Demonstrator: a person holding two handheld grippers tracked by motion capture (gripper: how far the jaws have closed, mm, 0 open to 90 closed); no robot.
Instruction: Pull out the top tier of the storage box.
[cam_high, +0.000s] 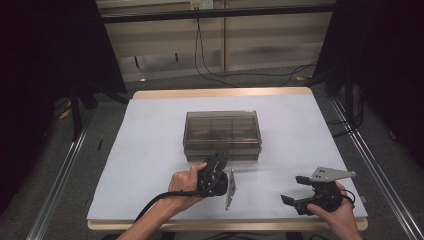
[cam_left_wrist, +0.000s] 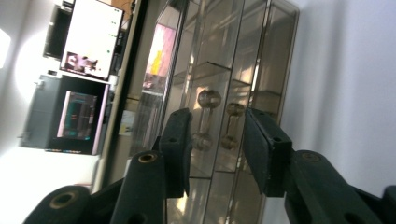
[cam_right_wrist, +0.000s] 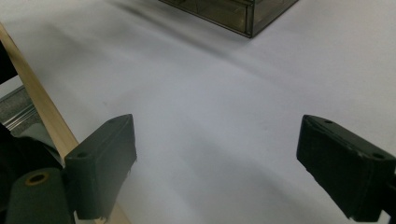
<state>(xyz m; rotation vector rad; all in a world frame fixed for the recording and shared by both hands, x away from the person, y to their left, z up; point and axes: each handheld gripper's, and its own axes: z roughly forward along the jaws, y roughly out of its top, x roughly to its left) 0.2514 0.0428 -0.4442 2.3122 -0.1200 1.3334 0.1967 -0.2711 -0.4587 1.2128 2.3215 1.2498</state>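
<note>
While the clear box (cam_high: 222, 135) sits closed near the middle of the white table cover (cam_high: 150, 145), the left gripper (cam_high: 219, 161) is held at its front wall, turned on its side, with the grey plate standing on edge beside the hand. Seen from the left gripper view, the two black jaws are parted a little, and two small round knobs (cam_left_wrist: 208, 99) on the box front (cam_left_wrist: 219, 60) are framed in the gap between them. No pad is seen pressing on either knob; whether the tips touch the wall cannot be told. Through the smoky walls, inner dividers are made out, forming several compartments. A lit screen (cam_left_wrist: 93, 37) is seen beyond the table in that same view.

Well apart from the box, the right gripper (cam_high: 295, 192) is held low over the cover near the front right corner of the table. Its jaws are spread wide in the right gripper view, with nothing between them but bare cover (cam_right_wrist: 210, 116). One corner of the box (cam_right_wrist: 247, 16) is caught at the top of that view, and the wooden table edge (cam_right_wrist: 32, 93) runs along the left side.
</note>
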